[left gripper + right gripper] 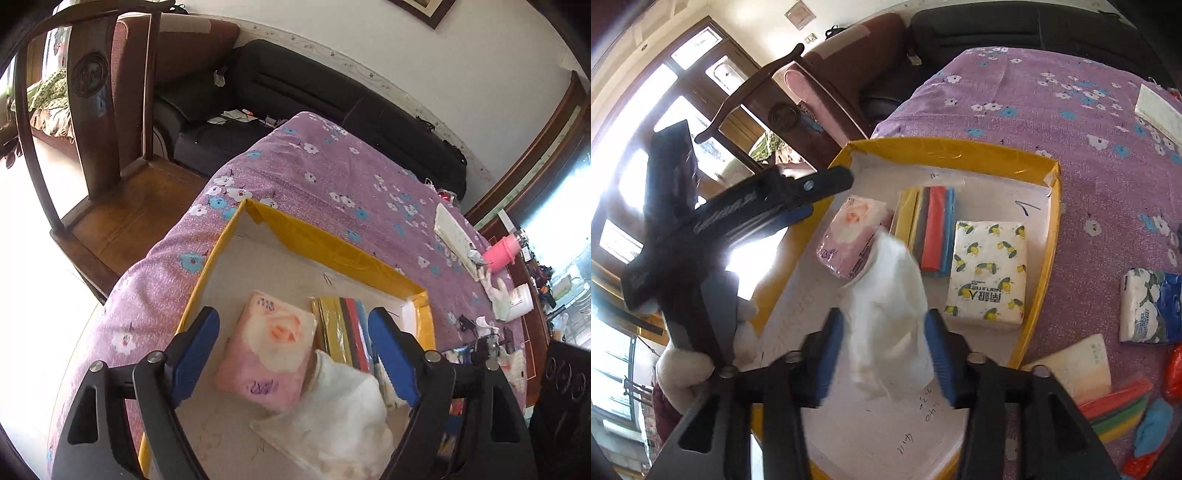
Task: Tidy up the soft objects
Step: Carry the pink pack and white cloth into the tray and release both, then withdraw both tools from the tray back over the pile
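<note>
A: Right gripper [886,354] jaws apart, white soft bag [890,317] loose between them, not pinched. Looks like the drop into the yellow-rimmed box [1039,280].
B: Left gripper [293,354]?
A: Also spread, empty, over the box. Pink tissue pack [849,232] at 11 o'clock, coloured cloths [931,229] at 12, lemon-print pack [988,271] at 1.
B: Next?
A: Probably the blue-white pack [1150,306] on the worktop [1071,103], 3 o'clock. Box rim between.
</note>
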A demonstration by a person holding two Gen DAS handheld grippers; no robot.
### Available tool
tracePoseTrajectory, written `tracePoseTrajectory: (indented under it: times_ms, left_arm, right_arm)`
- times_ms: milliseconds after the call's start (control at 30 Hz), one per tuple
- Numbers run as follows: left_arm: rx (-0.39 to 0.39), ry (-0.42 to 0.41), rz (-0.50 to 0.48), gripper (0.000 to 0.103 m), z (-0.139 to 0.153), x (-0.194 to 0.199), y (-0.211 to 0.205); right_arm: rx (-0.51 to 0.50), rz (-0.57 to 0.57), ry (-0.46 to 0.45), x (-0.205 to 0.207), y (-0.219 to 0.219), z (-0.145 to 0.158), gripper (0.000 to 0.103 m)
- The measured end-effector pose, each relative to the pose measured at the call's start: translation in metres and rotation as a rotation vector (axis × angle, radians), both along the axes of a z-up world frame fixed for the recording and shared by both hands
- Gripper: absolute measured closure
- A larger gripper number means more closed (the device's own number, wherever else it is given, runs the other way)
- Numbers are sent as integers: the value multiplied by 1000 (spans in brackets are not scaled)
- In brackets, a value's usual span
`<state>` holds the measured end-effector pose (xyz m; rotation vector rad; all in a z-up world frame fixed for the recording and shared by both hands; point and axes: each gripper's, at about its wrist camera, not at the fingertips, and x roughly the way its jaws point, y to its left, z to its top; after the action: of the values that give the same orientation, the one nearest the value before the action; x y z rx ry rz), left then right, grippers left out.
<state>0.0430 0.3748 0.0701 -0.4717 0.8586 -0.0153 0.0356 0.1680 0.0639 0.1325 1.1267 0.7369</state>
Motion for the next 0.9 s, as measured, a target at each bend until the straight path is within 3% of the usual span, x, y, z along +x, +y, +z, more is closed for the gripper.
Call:
tracePoseTrajectory:
  times_ms: [267,500,633,900]
  left_arm:
    - [-24,-83,-7,17,31,-54,-17]
    - [-5,-136,-95,11,55,-105,-81]
    - [-4,-121,-181,10,52,-120,-129]
    - [-24,-54,-256,10,29,-137,-206]
  right_arm:
    - [24,-40,-38,-18,-30,24,38]
    - [38,-104,-123,-53,-88,45,37]
    - [63,-167,-143,-71,-135,51,30]
    - [97,-316,-159,-102,-235,51,30]
